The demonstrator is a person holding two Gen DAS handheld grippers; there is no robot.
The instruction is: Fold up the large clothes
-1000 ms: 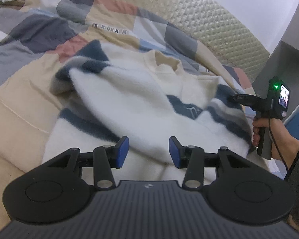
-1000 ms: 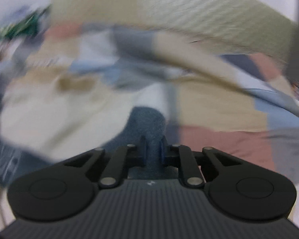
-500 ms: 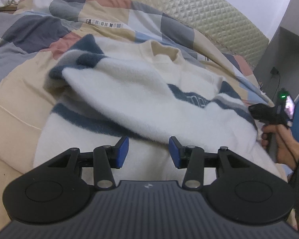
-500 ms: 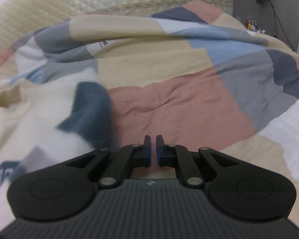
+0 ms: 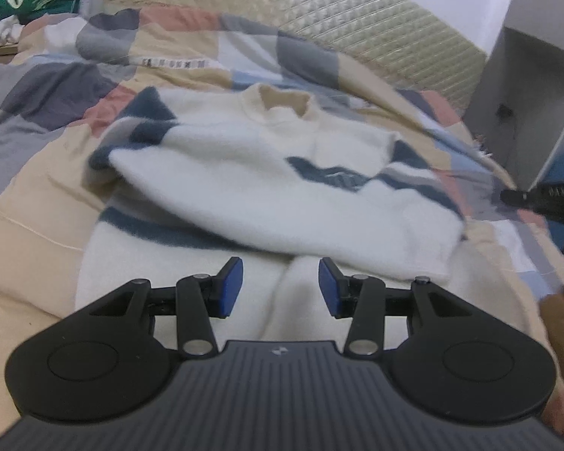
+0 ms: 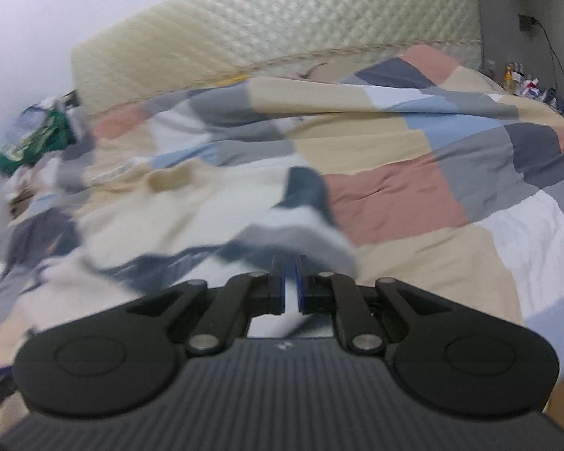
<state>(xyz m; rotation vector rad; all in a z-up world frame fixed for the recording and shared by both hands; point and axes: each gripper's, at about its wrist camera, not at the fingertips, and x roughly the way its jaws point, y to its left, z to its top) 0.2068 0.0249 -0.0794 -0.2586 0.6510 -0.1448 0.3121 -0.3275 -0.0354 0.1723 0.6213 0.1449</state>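
Sweater [image 5: 282, 188] mid-quilt [image 5: 37, 225]; right gripper [image 6: 290, 274] (closed) past hem.

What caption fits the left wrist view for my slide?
Open left tool hovering above a white, blue-striped sweater with one sleeve folded across, spread on a patchwork quilt.

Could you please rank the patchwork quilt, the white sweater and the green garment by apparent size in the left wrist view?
1. Patchwork quilt, largest.
2. White sweater.
3. Green garment, smallest, though it lies farthest from the camera, so its true size is unsure.
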